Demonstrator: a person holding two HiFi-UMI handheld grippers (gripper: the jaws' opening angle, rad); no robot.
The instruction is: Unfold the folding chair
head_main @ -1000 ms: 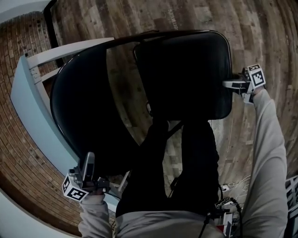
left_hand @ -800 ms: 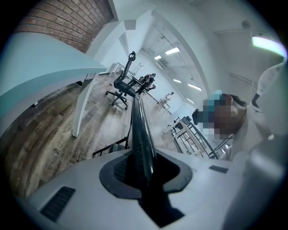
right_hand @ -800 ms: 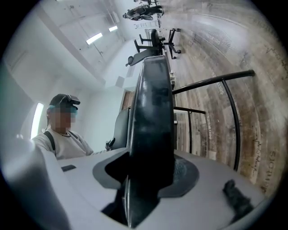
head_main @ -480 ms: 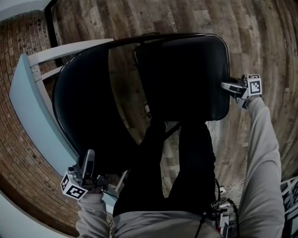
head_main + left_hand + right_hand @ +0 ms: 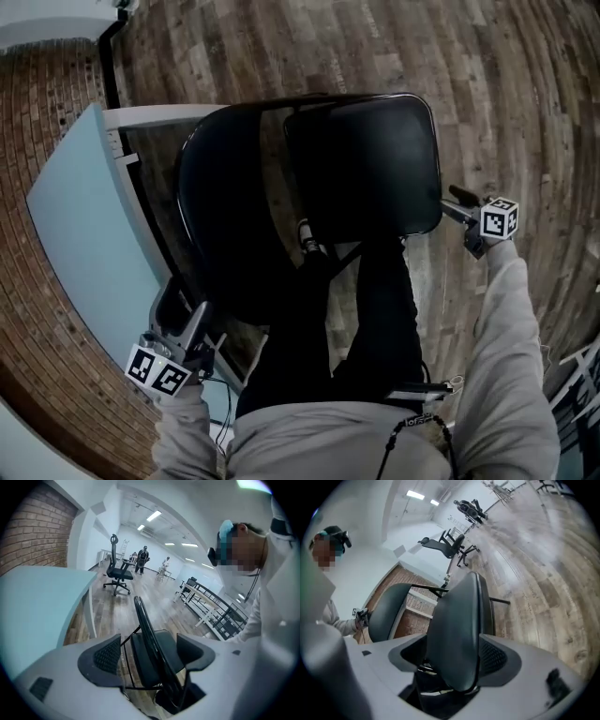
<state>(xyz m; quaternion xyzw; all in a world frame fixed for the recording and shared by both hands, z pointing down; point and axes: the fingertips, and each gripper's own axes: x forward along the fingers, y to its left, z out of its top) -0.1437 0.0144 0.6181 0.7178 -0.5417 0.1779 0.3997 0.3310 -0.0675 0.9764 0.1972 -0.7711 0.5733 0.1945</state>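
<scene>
Letting go on both sides: the folding chair (image 5: 394, 187) stands on the wood floor (image 5: 525, 94) on its own. Its seat (image 5: 356, 150) is swung out from the backrest (image 5: 220, 225), with a clear gap between them.

The left gripper (image 5: 183, 314) jaws have just been opening and now stand wide. The backrest's thin rim runs up between them straight ahead, pads clear of it on both sides. Same for the right gripper (image 5: 452, 203): jaws just been opening, now at their widest. The seat edge shows between them in the right gripper view, but no pad presses on it. In the head view the tips sit just off the seat's side.

A second ago both grippers were narrower and right up against the chair; now each has pulled back a little. Judging from that, the unfolding looks done or nearly so, with only a check left that the seat is fully down.

Around:
- The person's dark-trousered legs (image 5: 375, 319) are between the two grippers, close to the chair.
- A pale blue bench (image 5: 84, 234) is off the left gripper's left side, just beyond the backrest, with a brick wall (image 5: 37, 112) past it.
- Far ahead of the left gripper are an office chair (image 5: 117, 571) and some people (image 5: 142, 557), with metal racks (image 5: 220, 616) to its right.

Nothing blocks either gripper's way back. The bench is the one thing near if the chair gets shoved that way.
</scene>
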